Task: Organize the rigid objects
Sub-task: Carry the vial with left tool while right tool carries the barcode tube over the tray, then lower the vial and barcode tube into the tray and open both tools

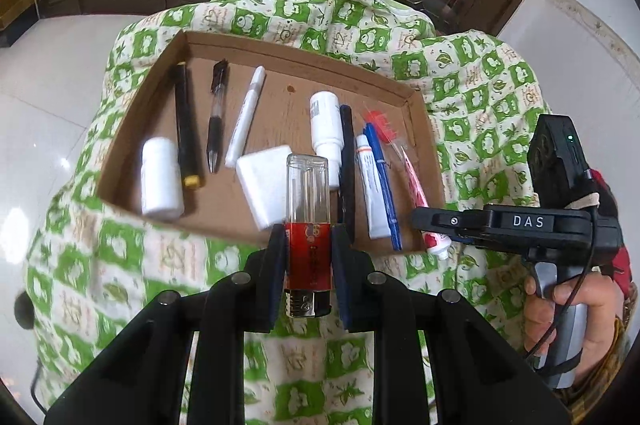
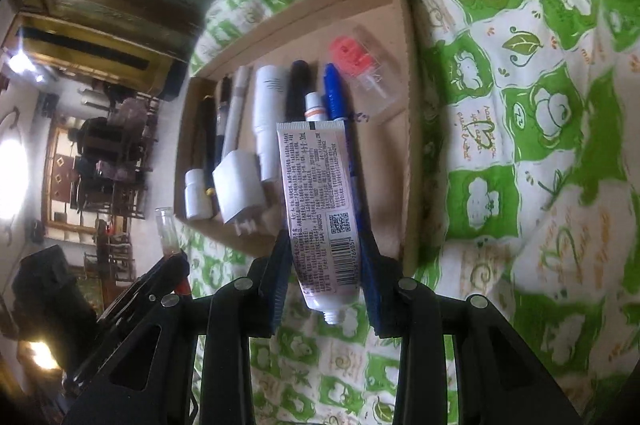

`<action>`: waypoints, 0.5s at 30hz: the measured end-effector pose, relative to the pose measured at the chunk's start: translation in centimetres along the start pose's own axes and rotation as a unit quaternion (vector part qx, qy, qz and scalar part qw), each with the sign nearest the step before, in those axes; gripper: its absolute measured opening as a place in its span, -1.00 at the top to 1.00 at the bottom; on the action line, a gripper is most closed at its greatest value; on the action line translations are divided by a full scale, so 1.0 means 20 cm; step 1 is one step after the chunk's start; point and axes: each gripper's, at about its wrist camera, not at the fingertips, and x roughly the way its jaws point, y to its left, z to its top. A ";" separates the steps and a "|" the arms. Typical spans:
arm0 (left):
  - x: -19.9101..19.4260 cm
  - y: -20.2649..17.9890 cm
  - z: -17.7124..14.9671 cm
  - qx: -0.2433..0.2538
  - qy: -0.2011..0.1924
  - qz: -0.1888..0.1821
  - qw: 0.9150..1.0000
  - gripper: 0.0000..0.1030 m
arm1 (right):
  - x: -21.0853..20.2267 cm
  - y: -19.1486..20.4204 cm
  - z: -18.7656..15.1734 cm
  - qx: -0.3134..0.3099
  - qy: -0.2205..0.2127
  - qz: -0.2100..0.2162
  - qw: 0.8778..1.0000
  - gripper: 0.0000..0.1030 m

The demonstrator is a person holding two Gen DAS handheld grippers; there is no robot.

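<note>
With my left gripper (image 1: pixel 307 267) clamped on the red-labelled bottle (image 1: pixel 308 221) and my right gripper (image 2: pixel 326 267) on the white tube (image 2: pixel 320 209), both over the cardboard tray's (image 1: pixel 224 221) near edge, I should probably lower each flat into open gaps.

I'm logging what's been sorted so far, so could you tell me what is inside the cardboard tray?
In the cardboard tray lie a white bottle, pens, a white marker, a white charger block, a spray bottle and a small tube. The held vial covers part of the floor.
</note>
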 end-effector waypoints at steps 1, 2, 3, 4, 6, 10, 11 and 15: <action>0.01 0.00 0.02 0.003 0.001 0.004 1.000 0.63 | 0.00 0.00 0.01 0.002 0.000 -0.001 1.000 0.43; 0.02 0.01 0.04 0.005 0.001 0.007 1.000 0.63 | 0.01 0.00 0.02 0.004 0.001 -0.002 1.000 0.43; 0.04 0.01 0.07 0.007 0.003 0.010 1.000 0.63 | 0.01 0.00 0.03 0.003 0.001 -0.006 1.000 0.43; 0.05 0.02 0.10 0.010 0.004 0.015 1.000 0.63 | 0.02 0.00 0.04 0.003 -0.001 -0.010 1.000 0.43; 0.08 0.03 0.14 0.016 0.004 0.025 1.000 0.63 | 0.03 0.00 0.06 0.006 -0.002 -0.014 1.000 0.43; 0.13 0.02 0.21 0.031 0.006 0.040 0.999 0.63 | 0.04 0.00 0.09 0.008 -0.002 -0.018 1.000 0.43; 0.14 0.02 0.23 0.037 0.007 0.044 0.998 0.63 | 0.04 0.00 0.09 0.006 -0.002 -0.020 1.000 0.43; 0.19 -0.01 0.26 0.059 0.010 0.055 0.997 0.63 | 0.05 0.01 0.12 0.001 -0.002 -0.026 1.000 0.43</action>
